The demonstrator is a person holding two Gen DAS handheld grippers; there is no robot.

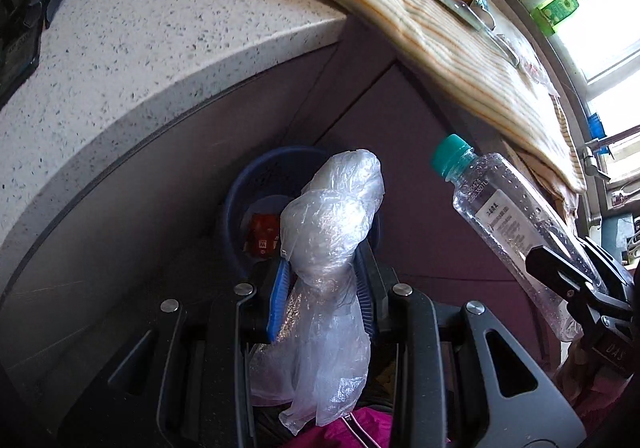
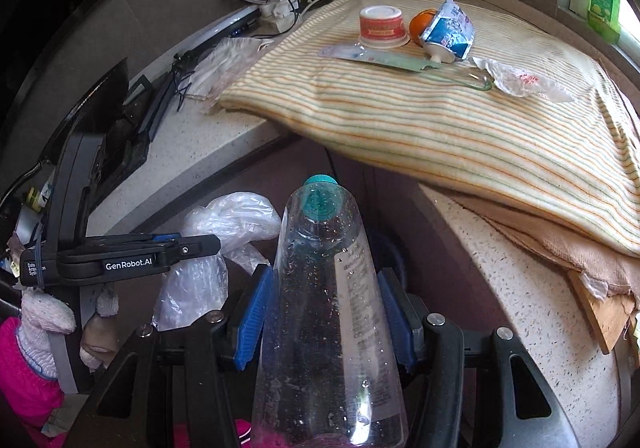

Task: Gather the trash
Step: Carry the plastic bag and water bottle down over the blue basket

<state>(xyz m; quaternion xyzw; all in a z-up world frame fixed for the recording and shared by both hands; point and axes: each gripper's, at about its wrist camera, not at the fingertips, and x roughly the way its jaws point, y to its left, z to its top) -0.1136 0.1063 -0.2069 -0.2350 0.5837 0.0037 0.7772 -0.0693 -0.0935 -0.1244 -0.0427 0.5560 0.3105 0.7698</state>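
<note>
Below the speckled desk (image 1: 120,48) waits my blue bin (image 1: 240,184), one red wrapper inside. My left tongs (image 1: 320,280) pinch a crumpled plastic bag (image 1: 336,208) above it; my right tongs (image 2: 326,312) clamp the empty bottle (image 2: 328,288). Cup (image 2: 382,26), tube (image 2: 450,30) and wrappers remain on the striped cloth (image 2: 440,128).

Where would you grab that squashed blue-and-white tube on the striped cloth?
Grip the squashed tube across its flattened body, coming from above. It stands tilted with its white cap on the striped cloth, leaning by the orange ball, so its upper end is free.
</note>
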